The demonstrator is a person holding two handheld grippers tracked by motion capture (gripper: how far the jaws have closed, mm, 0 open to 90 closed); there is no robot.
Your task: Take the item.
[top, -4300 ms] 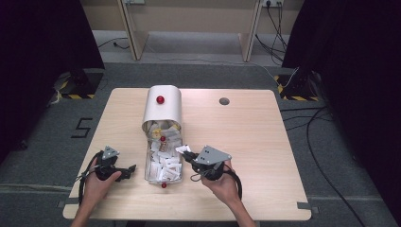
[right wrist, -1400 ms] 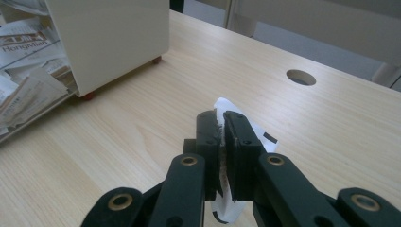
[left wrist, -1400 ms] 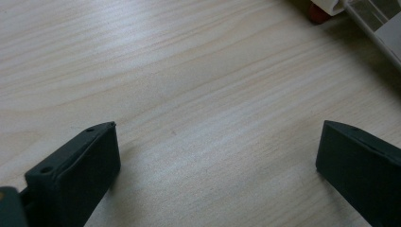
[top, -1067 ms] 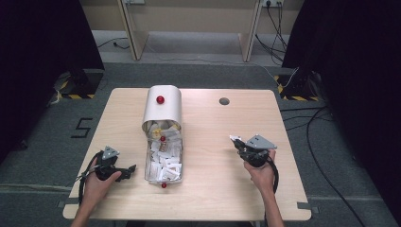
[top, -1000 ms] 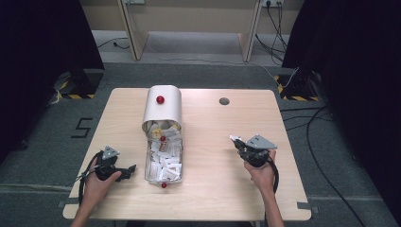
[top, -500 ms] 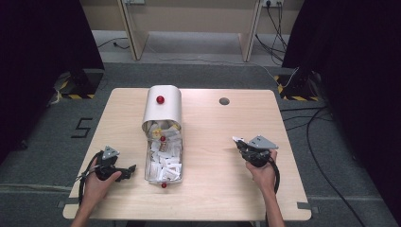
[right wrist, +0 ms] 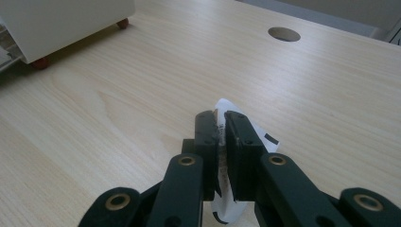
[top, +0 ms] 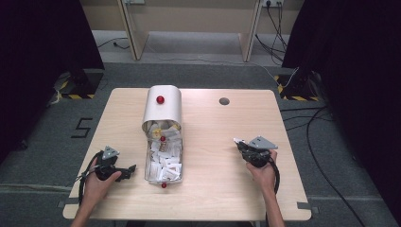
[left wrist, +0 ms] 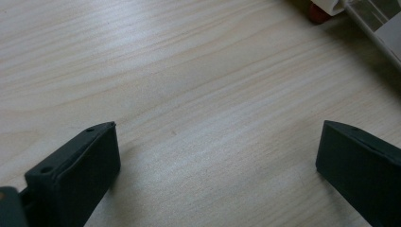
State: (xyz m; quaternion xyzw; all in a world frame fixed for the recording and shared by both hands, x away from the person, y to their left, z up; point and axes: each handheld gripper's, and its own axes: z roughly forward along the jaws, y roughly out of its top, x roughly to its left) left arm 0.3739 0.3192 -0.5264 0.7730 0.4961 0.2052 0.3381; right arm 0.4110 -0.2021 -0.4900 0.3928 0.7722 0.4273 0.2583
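Compared with the oldest frame, the right hand-held gripper (top: 239, 143) has moved away from the drawer (top: 164, 163) to the right part of the counter (top: 213, 189); in that frame it was just beside the drawer's right side. Over the last second it has hardly shifted. Its jaws are pressed together on a small white paper packet (right wrist: 246, 130) with black print. In the right gripper view this packet sticks out past the jaw tips and also below them, above the bare wood. In the high view it is a small white spot (top: 236, 140) at the tip of the gripper, well apart from the drawer.

The left hand-held gripper (top: 130, 169) has stayed in the same place, near the front left of the counter, just beside the drawer's left wall. Its jaws are spread wide, with only wood between them, as the left gripper view (left wrist: 213, 156) shows.

The drawer is pulled out from a white box (top: 162, 108) with a rounded top and a red knob (top: 160, 100). Many white paper packets (top: 165, 161) lie in it in a loose pile, some with yellow marks near the back. A red knob (top: 163, 185) is on the front of the drawer. The box stands on small red feet (right wrist: 40, 62). A round dark hole (top: 224, 100) is in the counter, to the right of the box.
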